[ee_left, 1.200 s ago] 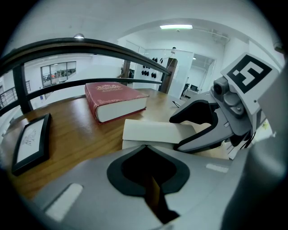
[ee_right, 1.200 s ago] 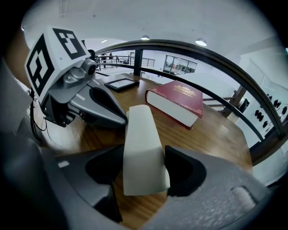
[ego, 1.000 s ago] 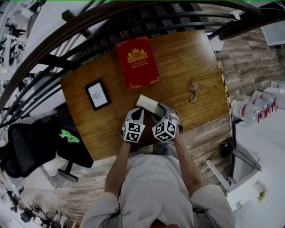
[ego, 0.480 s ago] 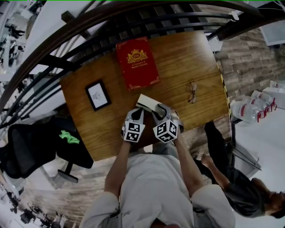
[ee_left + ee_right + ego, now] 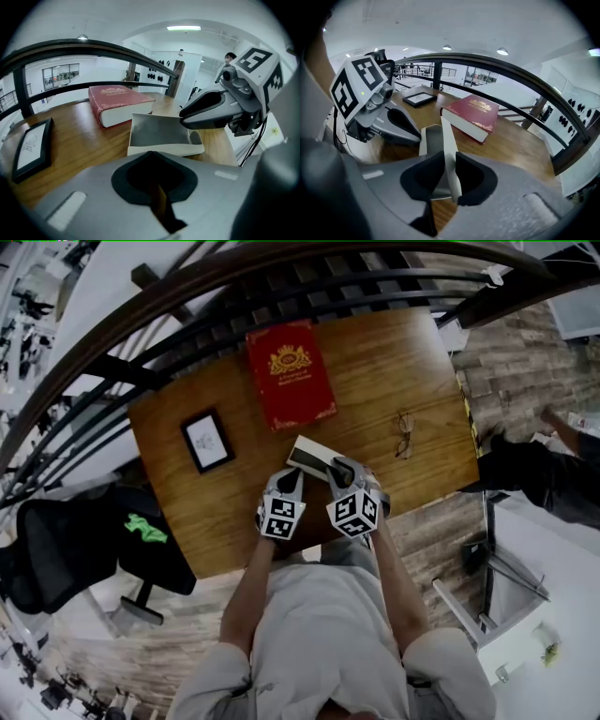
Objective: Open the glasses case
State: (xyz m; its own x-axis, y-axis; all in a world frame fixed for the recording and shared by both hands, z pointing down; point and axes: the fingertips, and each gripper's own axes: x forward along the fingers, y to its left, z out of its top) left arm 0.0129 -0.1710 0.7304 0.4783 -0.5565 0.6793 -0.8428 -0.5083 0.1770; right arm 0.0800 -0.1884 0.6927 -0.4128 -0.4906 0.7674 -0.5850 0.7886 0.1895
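The glasses case [image 5: 312, 457] lies toward the near side of the table [image 5: 403, 352] in the head view, between our two grippers. The glasses [image 5: 406, 433] sit outside it, well apart to its right.

In the left gripper view, the left gripper [image 5: 151, 155] has its jaws pressed together, tips right at the case's near rim. We should keep it planted there as a brace. The raised flap shows only grey lining, with nothing stored that we can see.

In the right gripper view, the right gripper [image 5: 446, 161] has just been closing and now pinches the thin lid [image 5: 449, 133]. We judge a slow swing about the hinge works best.
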